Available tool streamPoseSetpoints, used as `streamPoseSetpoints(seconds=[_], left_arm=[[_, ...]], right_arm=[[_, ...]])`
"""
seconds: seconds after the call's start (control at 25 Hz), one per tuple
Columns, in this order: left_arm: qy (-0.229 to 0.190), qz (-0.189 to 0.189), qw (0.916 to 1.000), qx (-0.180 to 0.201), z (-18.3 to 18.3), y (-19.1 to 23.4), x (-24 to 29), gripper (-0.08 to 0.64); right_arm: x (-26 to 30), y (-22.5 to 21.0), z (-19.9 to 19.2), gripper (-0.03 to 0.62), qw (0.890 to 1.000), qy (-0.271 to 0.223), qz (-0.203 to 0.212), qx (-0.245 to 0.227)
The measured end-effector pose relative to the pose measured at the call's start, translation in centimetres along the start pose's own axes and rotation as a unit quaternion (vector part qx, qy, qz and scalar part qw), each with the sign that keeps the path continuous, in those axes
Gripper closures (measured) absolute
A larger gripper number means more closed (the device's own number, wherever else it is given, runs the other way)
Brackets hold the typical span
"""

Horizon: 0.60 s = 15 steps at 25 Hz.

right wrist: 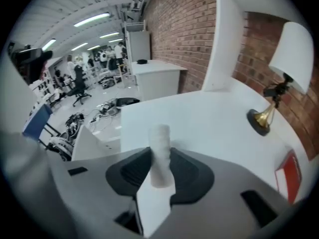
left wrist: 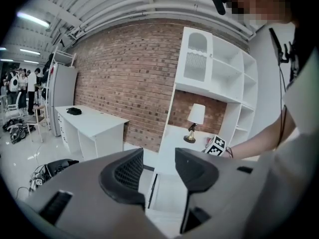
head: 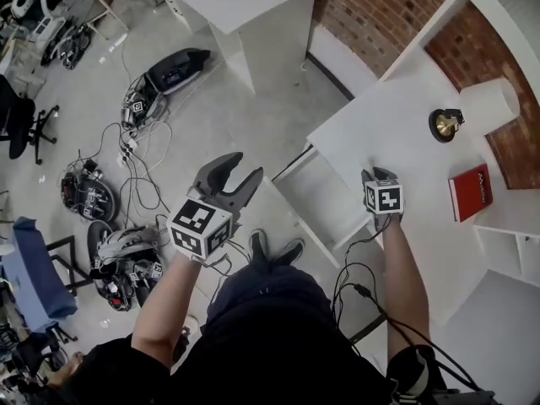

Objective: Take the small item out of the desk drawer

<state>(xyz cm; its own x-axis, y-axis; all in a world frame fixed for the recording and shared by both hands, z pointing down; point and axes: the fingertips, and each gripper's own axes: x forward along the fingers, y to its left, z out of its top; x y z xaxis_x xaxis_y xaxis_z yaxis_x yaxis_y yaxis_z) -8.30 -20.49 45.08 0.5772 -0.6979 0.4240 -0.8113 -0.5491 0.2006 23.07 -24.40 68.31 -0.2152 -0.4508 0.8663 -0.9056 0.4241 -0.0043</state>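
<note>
My right gripper (right wrist: 160,169) is shut on a small white ribbed cylinder (right wrist: 160,153) that stands upright between its pads, held just over the white desk top (right wrist: 199,118). In the head view that gripper (head: 381,178) hovers over the desk beside the open white drawer (head: 316,197), whose inside looks bare. My left gripper (head: 236,175) is held in the air over the floor, left of the drawer, jaws apart and holding nothing. In the left gripper view its fingers (left wrist: 130,171) frame the drawer (left wrist: 167,195) below.
A brass-footed lamp with a white shade (head: 447,123) and a red book (head: 470,192) sit on the desk beyond the right gripper. White shelving (head: 506,251) lines the brick wall. Cables and equipment (head: 126,260) litter the floor at left. The person's shoes (head: 274,250) are below the drawer.
</note>
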Motion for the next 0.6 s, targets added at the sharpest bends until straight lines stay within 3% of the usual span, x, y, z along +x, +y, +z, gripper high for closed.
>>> streamPoseSetpoints(seconds=[0.16,0.32,0.4,0.6], left_arm=[[-0.001,0.001,0.9999,0.012,1.0,-0.1,0.3,0.362],[-0.002,-0.001,0.9999,0.013,1.6,0.0,0.2,0.362],[-0.005,-0.001,0.9999,0.01,2.0,0.2,-0.1,0.362],[-0.019,0.002,0.9995,0.024,3.5,1.7,-0.7,0.362]], right_arm=[[-0.4,-4.8,-0.5,0.469,0.996,0.024,-0.078,0.045],[0.6,-4.4,-1.4,0.449,0.993,0.041,-0.067,0.093],[0.5,-4.3,-1.2,0.382,0.992,0.035,-0.067,0.102],[-1.9,-5.1,2.3,0.337,0.989,-0.034,-0.095,0.105]])
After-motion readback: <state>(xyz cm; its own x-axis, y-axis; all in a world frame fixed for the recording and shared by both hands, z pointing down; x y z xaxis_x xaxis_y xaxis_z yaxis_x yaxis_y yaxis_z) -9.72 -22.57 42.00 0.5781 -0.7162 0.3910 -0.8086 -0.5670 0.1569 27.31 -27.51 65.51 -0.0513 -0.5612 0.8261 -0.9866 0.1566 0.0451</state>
